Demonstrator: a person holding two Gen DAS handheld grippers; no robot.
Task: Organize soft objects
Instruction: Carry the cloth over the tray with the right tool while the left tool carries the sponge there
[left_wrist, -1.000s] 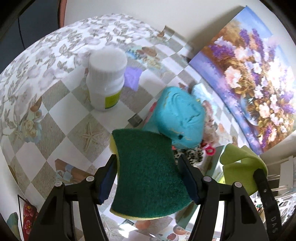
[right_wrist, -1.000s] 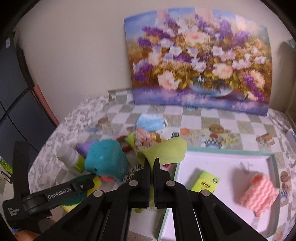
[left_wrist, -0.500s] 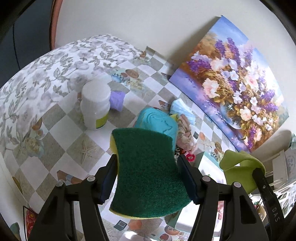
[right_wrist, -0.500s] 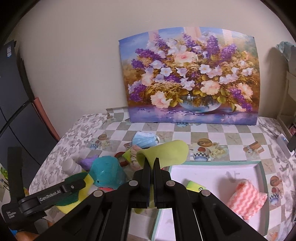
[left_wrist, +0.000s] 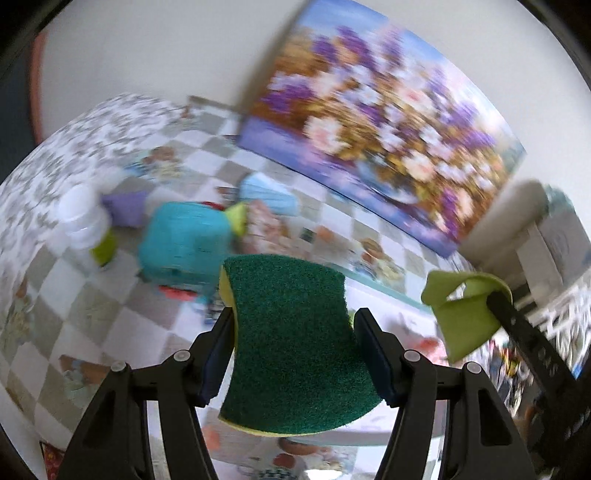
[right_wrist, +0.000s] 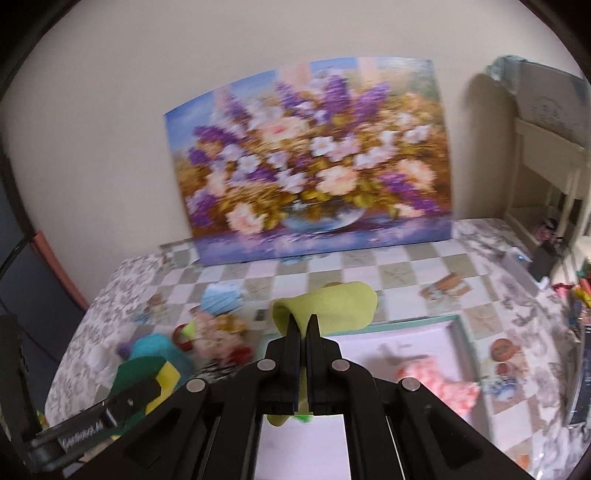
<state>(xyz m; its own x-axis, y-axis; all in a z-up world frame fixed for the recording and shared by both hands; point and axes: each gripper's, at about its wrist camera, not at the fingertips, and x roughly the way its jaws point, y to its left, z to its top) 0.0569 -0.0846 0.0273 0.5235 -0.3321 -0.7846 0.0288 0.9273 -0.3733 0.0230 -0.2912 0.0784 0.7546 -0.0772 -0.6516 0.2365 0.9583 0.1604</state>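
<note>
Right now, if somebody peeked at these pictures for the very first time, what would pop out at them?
First, the big flower painting leaning on the wall at the back of the table. Next, the dark green sponge squeezed in the left tool, right up close. Then the floppy lime-green cloth pinched in the right tool, above the edge of the white tray.

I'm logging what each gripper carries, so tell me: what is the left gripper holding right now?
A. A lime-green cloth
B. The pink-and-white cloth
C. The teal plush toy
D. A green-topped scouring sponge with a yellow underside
D: in the left wrist view the left gripper has its two pads pressed against the sides of the scouring sponge, while the right gripper pinches the lime-green cloth.
</note>
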